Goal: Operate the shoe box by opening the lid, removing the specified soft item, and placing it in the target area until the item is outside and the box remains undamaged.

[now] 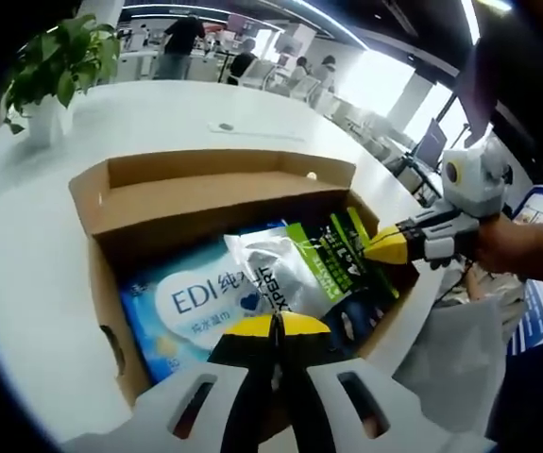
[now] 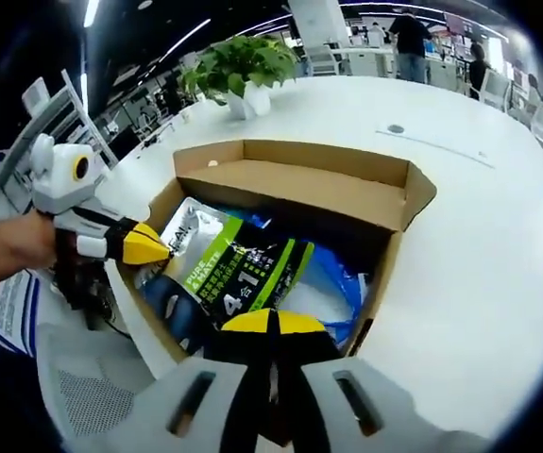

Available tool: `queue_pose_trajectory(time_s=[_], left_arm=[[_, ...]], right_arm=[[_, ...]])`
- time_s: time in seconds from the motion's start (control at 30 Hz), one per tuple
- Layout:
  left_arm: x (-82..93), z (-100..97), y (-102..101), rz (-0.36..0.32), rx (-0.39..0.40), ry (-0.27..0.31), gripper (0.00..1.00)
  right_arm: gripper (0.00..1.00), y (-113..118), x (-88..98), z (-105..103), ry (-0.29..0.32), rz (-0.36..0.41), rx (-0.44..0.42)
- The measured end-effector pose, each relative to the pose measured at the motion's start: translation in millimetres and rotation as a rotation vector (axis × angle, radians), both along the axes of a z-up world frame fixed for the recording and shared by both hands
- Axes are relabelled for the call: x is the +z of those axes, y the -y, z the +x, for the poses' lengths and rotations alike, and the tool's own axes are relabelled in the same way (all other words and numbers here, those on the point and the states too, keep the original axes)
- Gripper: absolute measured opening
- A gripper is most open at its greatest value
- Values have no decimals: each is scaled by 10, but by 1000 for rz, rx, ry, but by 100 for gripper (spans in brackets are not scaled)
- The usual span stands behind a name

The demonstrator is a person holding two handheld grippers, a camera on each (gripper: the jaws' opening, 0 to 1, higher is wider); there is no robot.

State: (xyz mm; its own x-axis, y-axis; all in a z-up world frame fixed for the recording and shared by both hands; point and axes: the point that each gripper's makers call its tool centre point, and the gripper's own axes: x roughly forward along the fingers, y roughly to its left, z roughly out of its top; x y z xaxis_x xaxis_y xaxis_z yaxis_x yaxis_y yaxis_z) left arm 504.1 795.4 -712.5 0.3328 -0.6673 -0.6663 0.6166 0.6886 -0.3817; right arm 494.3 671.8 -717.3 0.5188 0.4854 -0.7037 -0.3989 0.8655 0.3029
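An open cardboard shoe box [image 1: 181,198] [image 2: 299,184] stands on a white table, its lid flap folded back at the far side. Inside lie a blue-and-white EDI wipes pack [image 1: 191,302] [image 2: 332,283], a silver pouch [image 1: 271,274] [image 2: 188,236] and a green-and-black pouch [image 1: 342,260] [image 2: 243,274]. My left gripper [image 1: 276,326] [image 2: 153,247] has its yellow tips shut at the silver pouch's edge. At the adjacent side of the box, my right gripper [image 2: 273,323] [image 1: 377,247] is shut on the green-and-black pouch's edge.
A potted plant [image 1: 59,66] [image 2: 238,66] stands beyond the box on the wide white table [image 1: 205,109] [image 2: 479,217]. A hand [image 1: 526,250] [image 2: 7,247] holds each gripper. Chairs, desks and people fill the background. Printed papers [image 2: 7,302] lie beside the table.
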Motion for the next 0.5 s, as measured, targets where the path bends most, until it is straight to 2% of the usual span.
queue_pose_trajectory(time_s=[0.5], left_arm=[[404,-6,127,-25,-17,59,0]], right_arm=[[0,111,369,53,57,25,-31]])
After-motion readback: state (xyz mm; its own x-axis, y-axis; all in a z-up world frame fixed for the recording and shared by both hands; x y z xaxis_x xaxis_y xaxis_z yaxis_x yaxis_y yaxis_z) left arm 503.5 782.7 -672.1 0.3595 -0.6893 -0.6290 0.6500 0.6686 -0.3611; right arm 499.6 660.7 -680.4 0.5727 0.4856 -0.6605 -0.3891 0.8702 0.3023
